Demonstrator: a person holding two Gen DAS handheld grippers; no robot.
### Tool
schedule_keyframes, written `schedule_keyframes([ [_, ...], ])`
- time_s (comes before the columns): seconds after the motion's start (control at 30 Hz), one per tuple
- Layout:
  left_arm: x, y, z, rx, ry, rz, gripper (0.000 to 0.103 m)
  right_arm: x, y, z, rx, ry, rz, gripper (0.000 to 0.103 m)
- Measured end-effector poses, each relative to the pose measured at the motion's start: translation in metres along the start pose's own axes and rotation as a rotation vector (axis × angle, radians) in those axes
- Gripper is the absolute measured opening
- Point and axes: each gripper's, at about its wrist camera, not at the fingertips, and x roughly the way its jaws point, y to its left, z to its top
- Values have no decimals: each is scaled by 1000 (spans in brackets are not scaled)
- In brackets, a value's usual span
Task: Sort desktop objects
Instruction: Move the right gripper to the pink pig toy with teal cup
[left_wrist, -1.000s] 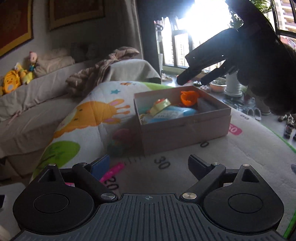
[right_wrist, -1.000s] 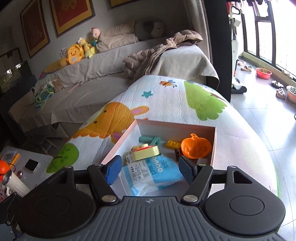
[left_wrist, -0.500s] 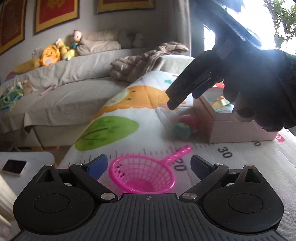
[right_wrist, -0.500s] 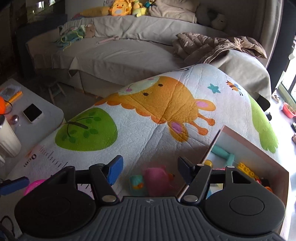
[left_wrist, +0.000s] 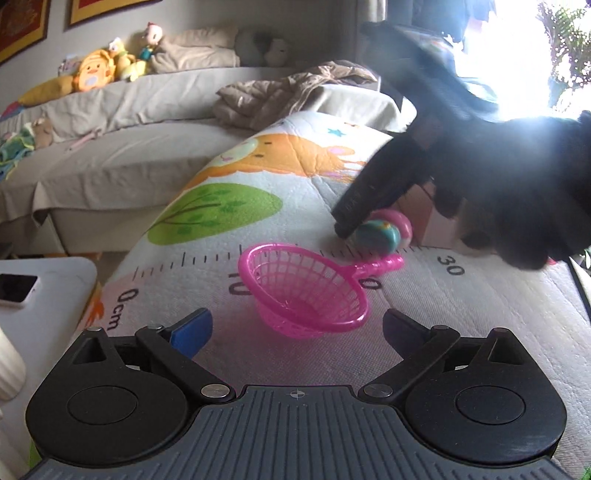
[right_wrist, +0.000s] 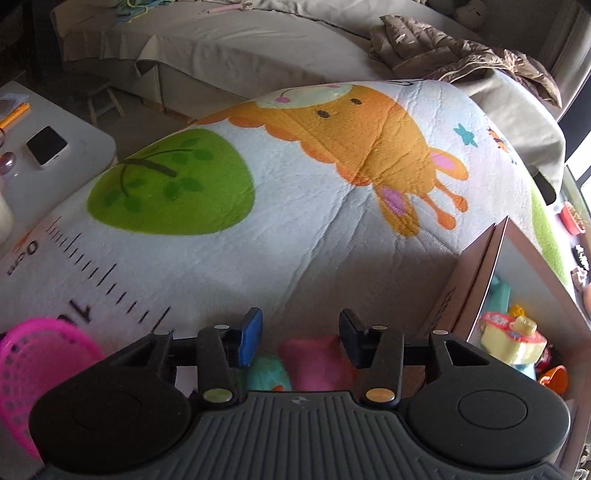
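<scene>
A pink mesh strainer (left_wrist: 303, 295) lies on the printed mat just ahead of my left gripper (left_wrist: 295, 328), whose jaws stand wide and are still opening, with nothing between them. A pink and teal toy (right_wrist: 314, 363) lies on the mat beside the cardboard box (right_wrist: 476, 280). My right gripper (right_wrist: 301, 339) points down over the toy, its jaws closing with the toy between them; I see no pad pressing on it. In the left wrist view the right gripper (left_wrist: 369, 206) is a dark shape, its tip at the toy (left_wrist: 384, 232). The strainer (right_wrist: 37, 369) shows at lower left.
The box holds several toys, among them a yellow one (right_wrist: 513, 343). A white side table (right_wrist: 85, 147) with a phone (right_wrist: 48, 146) stands left of the mat. Behind are a grey sofa (left_wrist: 122, 147) with plush toys (left_wrist: 92, 74) and a crumpled jacket (left_wrist: 288, 92).
Both grippers swung left, away from the box. The strainer came into the left view. The right gripper came down over the pink and teal toy and its jaws narrowed.
</scene>
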Motion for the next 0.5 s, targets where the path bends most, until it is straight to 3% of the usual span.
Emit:
schedule_keyframes([
  [0.27, 2, -5, -1, 9, 26, -7, 102, -44, 6, -61, 6, -14, 108, 44],
  [0.5, 14, -26, 3, 45, 60, -50, 102, -71, -21, -111, 61, -76, 48, 47],
])
